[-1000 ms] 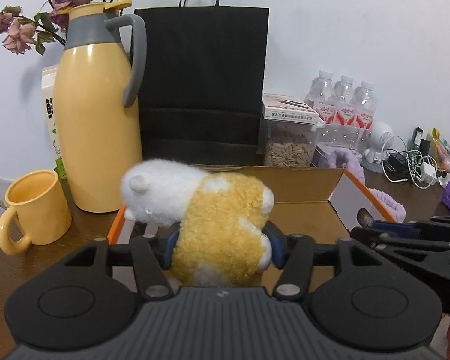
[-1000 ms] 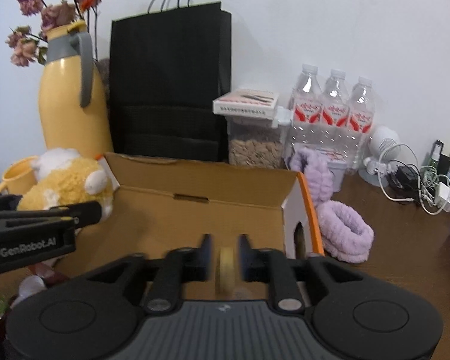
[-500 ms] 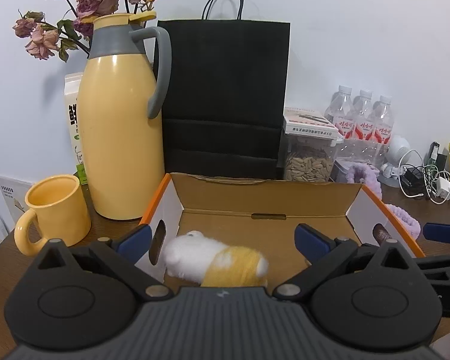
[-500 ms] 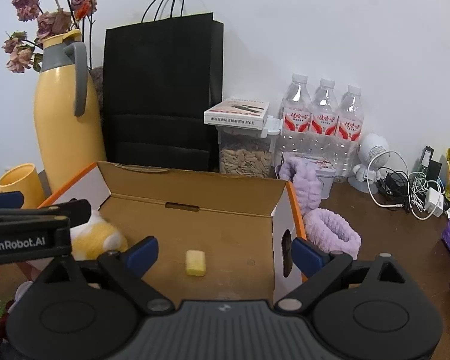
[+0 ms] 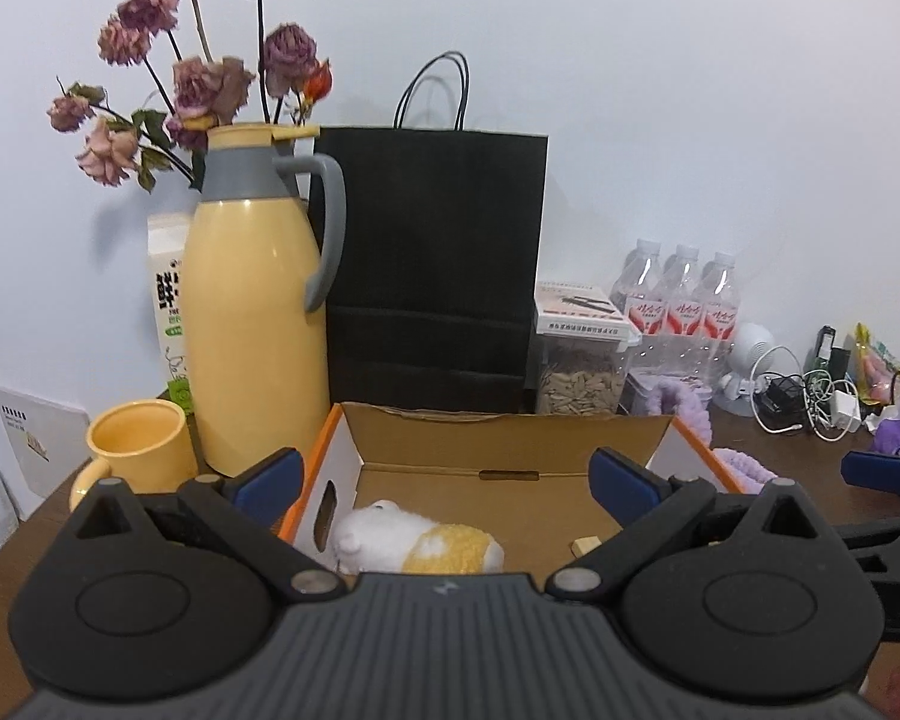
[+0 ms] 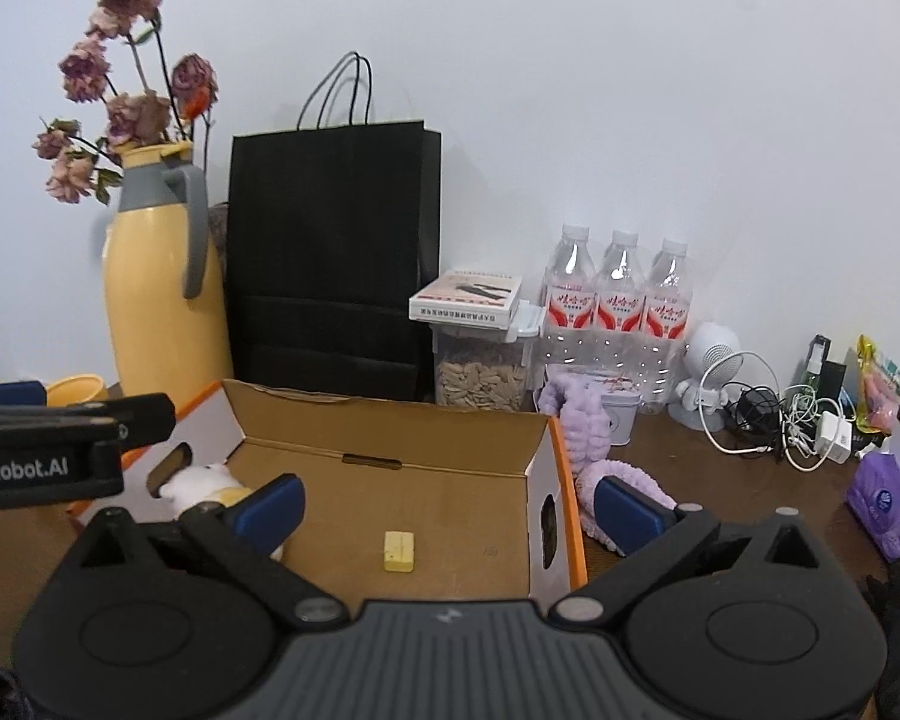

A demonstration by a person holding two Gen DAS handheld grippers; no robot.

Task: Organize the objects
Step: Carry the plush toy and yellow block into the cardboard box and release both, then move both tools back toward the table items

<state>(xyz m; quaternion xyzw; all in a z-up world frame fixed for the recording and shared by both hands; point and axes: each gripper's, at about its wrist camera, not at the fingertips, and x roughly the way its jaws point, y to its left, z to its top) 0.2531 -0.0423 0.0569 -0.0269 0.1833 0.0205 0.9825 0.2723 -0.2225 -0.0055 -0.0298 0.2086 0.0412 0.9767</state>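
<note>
Plush toy (image 5: 417, 546) in box (image 5: 510, 438); both grippers spread above.

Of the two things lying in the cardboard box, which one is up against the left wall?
The white and yellow plush toy: it lies beside the left wall of the cardboard box. The small yellow block sits apart on the box floor.

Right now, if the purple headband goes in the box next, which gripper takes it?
Right, probably. The headband lies just outside the box on its right, beside the open right gripper. The open left gripper sits over the plush at the box's far side.
</note>
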